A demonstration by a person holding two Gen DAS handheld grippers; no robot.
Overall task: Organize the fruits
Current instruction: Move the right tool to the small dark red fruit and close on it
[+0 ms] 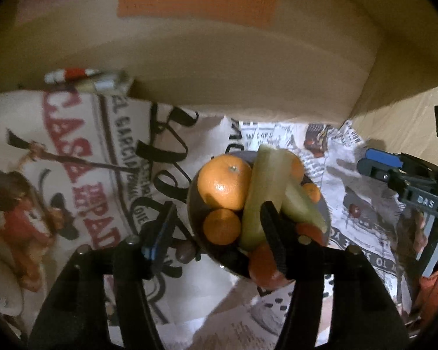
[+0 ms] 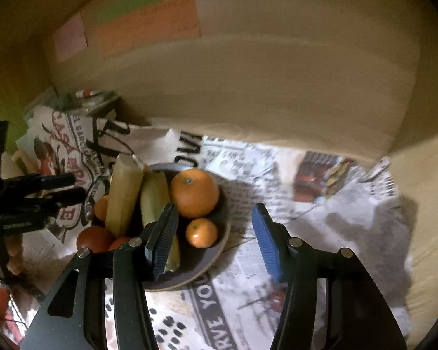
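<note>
Left wrist view: a dark bowl [image 1: 321,201] is seen from above, resting on newspaper [image 1: 353,157] spread over the surface inside a cardboard enclosure. The bowl is piled with fruit: a large orange [image 1: 223,182] at the far left, a smaller orange [image 1: 222,227] just in front of it, two pale green bananas [image 1: 262,192] lying across the middle, and red fruit [image 1: 264,267] at the near rim. The left gripper [image 1: 219,227] is held over the bowl with its fingers apart; the small orange is framed between them, though no contact can be made out. The spread is judged suited to a round fruit. The right gripper [image 1: 394,175] is visible at the right edge, off to the side of the bowl.

Right wrist view: the same bowl [image 2: 219,250] is shown at lower left, the large orange [image 2: 194,192] and small orange [image 2: 201,232] on its right side, the bananas [image 2: 125,195] leaning leftwards, red fruit [image 2: 95,238] at the left rim. The right gripper [image 2: 216,233] is held with fingers wide apart and empty, its left finger over the bowl, its right over newspaper [image 2: 321,233]. The left gripper [image 2: 58,188] enters from the left; its spread cannot be told here.

All fruit appears gathered in the bowl, so sorting is judged near its end or just beginning.
</note>
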